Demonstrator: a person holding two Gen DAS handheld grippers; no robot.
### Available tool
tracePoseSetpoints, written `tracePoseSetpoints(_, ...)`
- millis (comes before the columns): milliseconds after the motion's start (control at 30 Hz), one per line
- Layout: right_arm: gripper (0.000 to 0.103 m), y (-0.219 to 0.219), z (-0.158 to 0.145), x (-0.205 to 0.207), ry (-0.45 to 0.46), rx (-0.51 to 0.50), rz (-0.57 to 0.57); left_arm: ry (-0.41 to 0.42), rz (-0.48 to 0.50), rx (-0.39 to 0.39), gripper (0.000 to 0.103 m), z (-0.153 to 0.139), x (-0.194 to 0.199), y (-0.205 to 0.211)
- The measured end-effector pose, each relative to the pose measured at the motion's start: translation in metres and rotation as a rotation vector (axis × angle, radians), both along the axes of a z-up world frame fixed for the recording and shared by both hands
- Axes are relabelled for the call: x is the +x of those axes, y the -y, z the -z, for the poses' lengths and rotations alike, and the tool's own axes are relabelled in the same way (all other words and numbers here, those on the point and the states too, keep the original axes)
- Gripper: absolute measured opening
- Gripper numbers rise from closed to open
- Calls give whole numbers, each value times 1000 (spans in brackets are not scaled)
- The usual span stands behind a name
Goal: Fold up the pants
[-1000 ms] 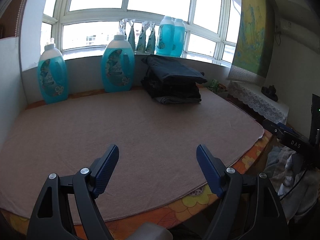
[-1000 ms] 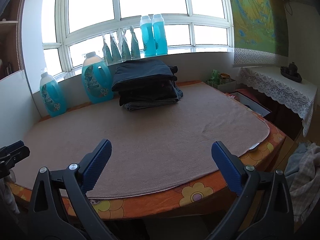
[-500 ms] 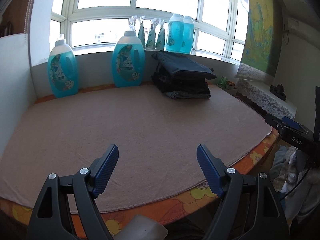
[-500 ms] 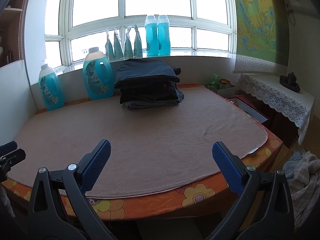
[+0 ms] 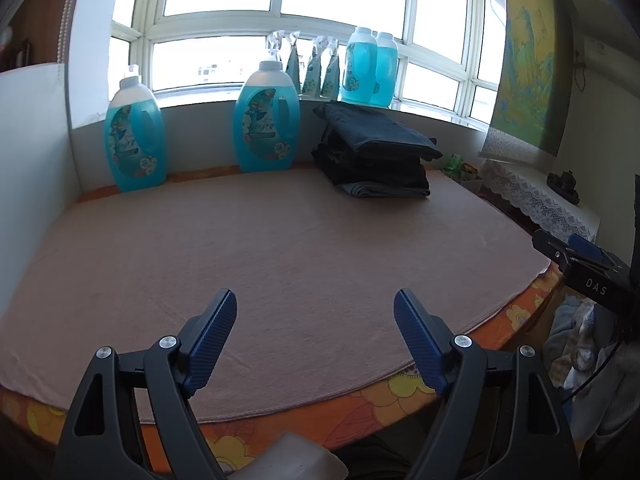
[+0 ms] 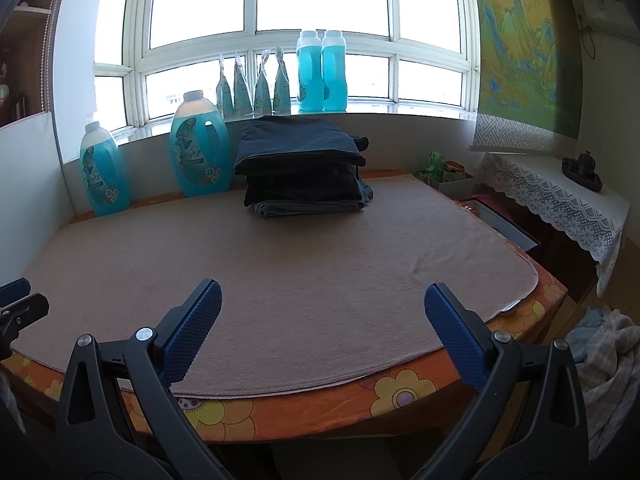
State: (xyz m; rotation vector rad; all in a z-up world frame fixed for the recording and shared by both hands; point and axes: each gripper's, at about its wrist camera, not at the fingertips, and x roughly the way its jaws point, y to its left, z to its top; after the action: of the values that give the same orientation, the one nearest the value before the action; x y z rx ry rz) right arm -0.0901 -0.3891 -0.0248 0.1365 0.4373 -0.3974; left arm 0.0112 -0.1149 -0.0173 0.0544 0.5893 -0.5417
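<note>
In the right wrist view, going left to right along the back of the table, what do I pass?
Small blue detergent bottle → larger blue detergent bottle → stack of folded dark pants → small green box and tin just off the table's far right corner.

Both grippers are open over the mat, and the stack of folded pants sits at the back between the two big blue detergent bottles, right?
Not quite. The stack of folded pants sits to the right of both big blue detergent bottles, not between them, as the right wrist view shows. The rest holds: the left gripper and right gripper are open over the mat.
</note>
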Motion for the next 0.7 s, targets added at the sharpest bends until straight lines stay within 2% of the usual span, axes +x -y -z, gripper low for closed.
tracePoseSetpoints(700,103,-3,1,2,-1,7,-7,5,1,-6,81,-2,2,-4)
